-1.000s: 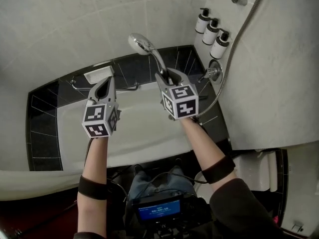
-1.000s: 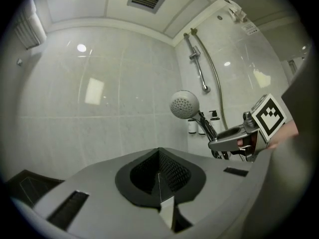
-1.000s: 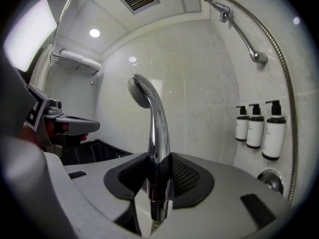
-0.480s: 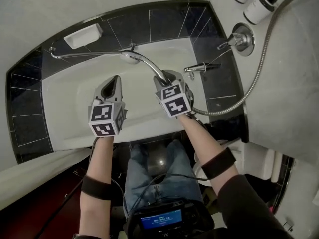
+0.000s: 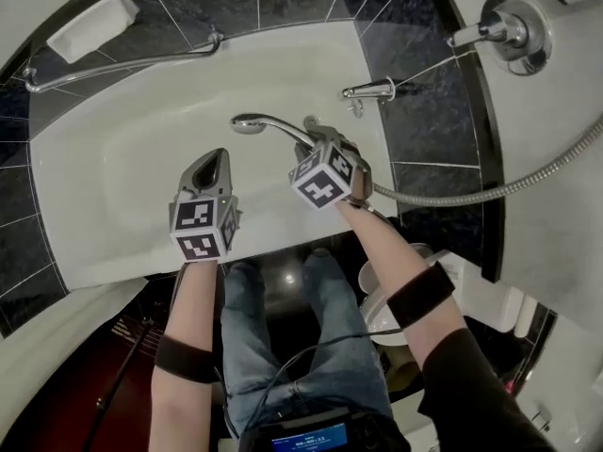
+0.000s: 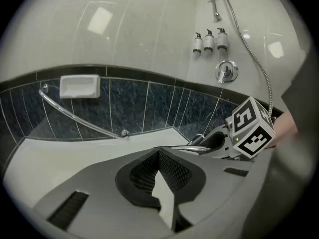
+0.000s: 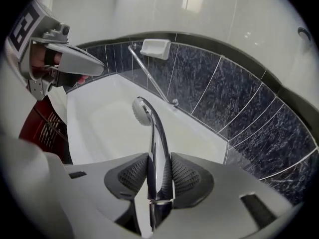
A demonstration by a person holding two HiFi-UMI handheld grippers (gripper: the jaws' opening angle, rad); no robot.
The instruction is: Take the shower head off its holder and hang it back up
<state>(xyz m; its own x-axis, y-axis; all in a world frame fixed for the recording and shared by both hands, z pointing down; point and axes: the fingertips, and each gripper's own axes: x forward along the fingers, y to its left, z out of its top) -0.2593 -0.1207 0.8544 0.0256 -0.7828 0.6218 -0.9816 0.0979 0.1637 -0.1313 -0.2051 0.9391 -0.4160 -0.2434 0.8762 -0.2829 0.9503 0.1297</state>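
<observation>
Gripping the shower head (image 5: 248,122) by its chrome handle, our right gripper (image 5: 314,145) had its jaws partly closed, and the ribbed pads pressed on the handle from both sides. In the right gripper view the handle rose from between the pads and curved away to the round spray head (image 7: 141,111), which hung out over the white bathtub (image 5: 113,186), clear of the wall. From the head view the shower head pointed toward the left, above the middle of the basin. Its metal hose (image 5: 490,194) ran from behind our right gripper across the dark tiled ledge (image 5: 424,111) and off the right edge.

Our left gripper (image 5: 209,158) sat just beside the right one, apart from it, and also over the tub. Its jaws were fully together, with nothing between the pads, as the left gripper view showed (image 6: 158,154).

Along the far side of the tub we saw a chrome grab rail (image 5: 122,61), and above it a white soap dish (image 5: 92,26) on the dark tiles. A chrome tap spout (image 5: 369,90) stuck out over the tub's right end, and the round mixer valve (image 5: 509,31) sat on the white wall beyond. In the left gripper view three dispenser bottles (image 6: 209,41) hung in a row above that valve.
</observation>
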